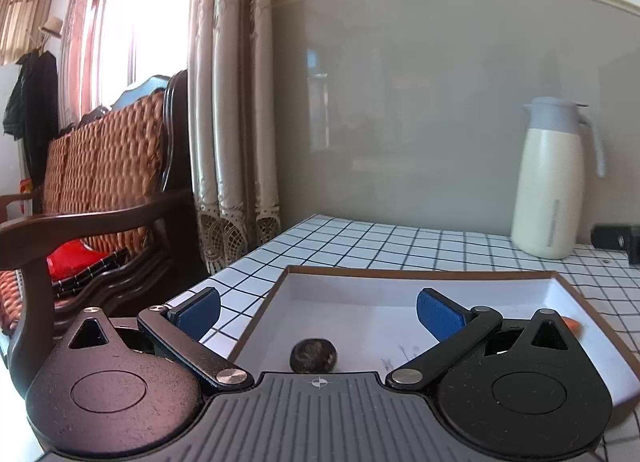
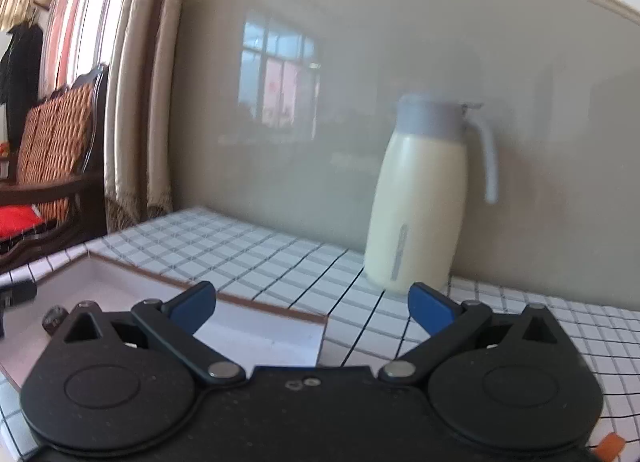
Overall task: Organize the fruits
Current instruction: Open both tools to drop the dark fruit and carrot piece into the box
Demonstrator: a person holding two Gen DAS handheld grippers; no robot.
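- Far left of your room: a dark coat point(image 1: 30, 98) on a stand, then a wooden bench point(image 1: 100, 190) with woven cushions, under a bright window point(image 1: 132, 14).
- Pale curtains point(image 1: 230, 110) hang beside the table's left edge.
- Table point(image 1: 360, 242): white cloth with a black grid, against a glossy grey wall panel point(image 1: 420, 102).
- Your left gripper point(image 1: 318, 312): jaws spread wide, empty, over the tray's near left corner.
- Tray point(image 1: 400, 294): white, brown-rimmed; one dark round fruit point(image 1: 314, 356) lies inside, just ahead of your left gripper.
- Your right gripper point(image 2: 312, 308): jaws wide apart, holding nothing, above the tray's right corner.
- Cream thermos jug point(image 2: 420, 198) with grey lid, upright by the wall.
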